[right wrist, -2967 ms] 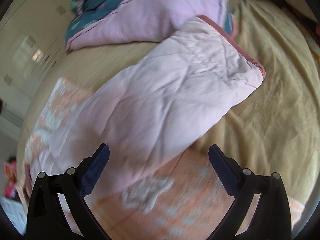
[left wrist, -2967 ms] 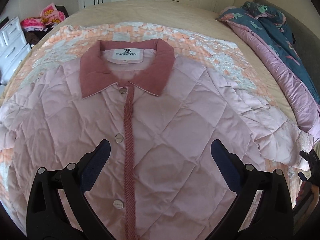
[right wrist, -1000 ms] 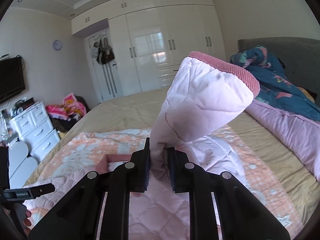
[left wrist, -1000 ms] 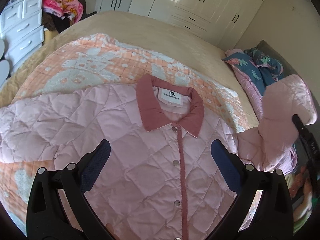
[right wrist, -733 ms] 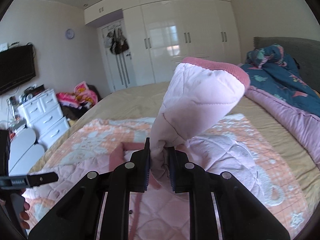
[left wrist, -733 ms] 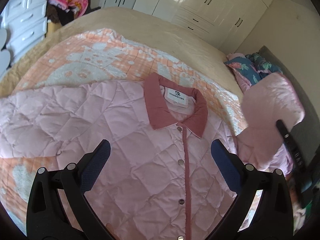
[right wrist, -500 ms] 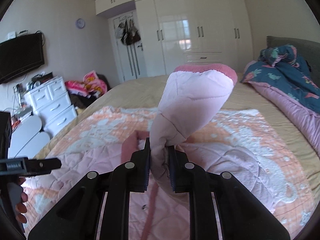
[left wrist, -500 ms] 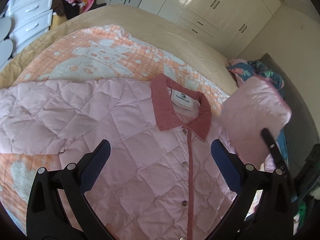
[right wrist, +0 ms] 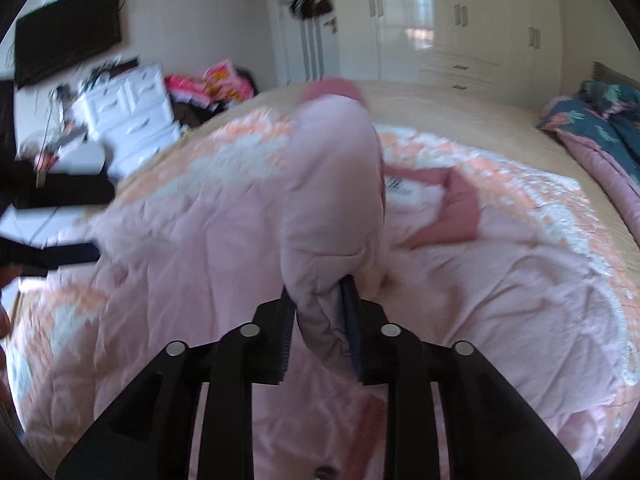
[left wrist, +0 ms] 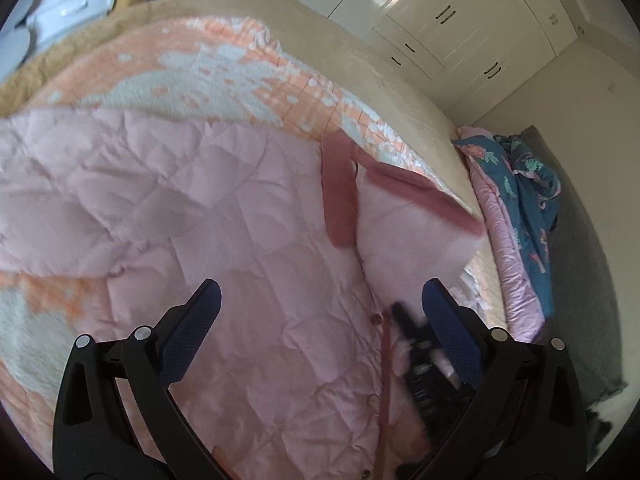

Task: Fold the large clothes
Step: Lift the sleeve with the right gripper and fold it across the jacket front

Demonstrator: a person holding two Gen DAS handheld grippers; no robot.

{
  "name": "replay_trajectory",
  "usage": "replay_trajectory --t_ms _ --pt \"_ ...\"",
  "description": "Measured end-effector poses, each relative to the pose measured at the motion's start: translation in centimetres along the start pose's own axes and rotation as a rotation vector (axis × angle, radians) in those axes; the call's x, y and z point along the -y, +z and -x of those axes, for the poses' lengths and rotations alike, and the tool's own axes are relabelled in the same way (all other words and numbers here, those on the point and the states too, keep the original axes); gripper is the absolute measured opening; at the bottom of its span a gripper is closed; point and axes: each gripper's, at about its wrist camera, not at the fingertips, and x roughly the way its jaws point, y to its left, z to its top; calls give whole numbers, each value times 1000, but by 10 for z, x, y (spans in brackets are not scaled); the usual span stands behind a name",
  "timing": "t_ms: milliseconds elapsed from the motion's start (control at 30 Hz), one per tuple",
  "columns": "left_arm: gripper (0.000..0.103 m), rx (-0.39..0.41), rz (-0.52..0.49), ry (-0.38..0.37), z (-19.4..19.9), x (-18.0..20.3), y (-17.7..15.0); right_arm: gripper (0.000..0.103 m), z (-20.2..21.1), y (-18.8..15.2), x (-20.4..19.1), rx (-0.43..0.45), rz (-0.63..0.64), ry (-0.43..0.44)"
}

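Note:
A pink quilted jacket (left wrist: 224, 216) with a dark pink collar (left wrist: 338, 192) lies face up on the bed. My right gripper (right wrist: 318, 300) is shut on the jacket's right sleeve (right wrist: 332, 184) and holds it over the jacket's front, cuff pointing away. In the left wrist view the sleeve (left wrist: 416, 232) covers the jacket's right chest and part of the collar, and the right gripper (left wrist: 416, 344) shows blurred beside it. My left gripper (left wrist: 318, 312) is open and empty above the jacket's front.
An orange and white blanket (left wrist: 192, 64) lies under the jacket on the beige bed (left wrist: 304, 24). A blue and pink quilt (left wrist: 516, 192) is bunched at the bed's right side. A white dresser (right wrist: 128, 112) and wardrobes (right wrist: 440, 32) stand beyond.
My right gripper has carried the sleeve leftward and down over the jacket's chest. My left gripper has moved closer to the jacket and stays open.

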Motion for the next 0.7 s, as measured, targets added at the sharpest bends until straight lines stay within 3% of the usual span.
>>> replay_trajectory --t_ms 67,133,233,367,500,567,600,700 --pt "94 -13 33 -26 -4 -5 -2 36 -8 -9 -9 -41 25 20" --pt "94 -20 66 -40 -8 -10 -5 59 -12 -17 -13 -92 16 83" --pt "94 -48 87 -40 -18 -14 -11 81 -5 -25 -12 -117 -20 155" --pt "94 -108 123 -37 -40 -19 -20 84 21 -32 7 -80 -50 134" --pt "94 -165 152 -26 -68 -22 -31 84 47 -39 63 -58 -167 8" --pt "83 -168 137 -38 -78 -16 -36 84 57 -41 85 -58 -212 -49" --pt "60 -169 125 -42 -81 -13 -38 83 62 -43 97 -55 -231 -72" --pt "28 -148 50 -21 -84 0 -38 81 76 -51 129 -51 -286 -137"
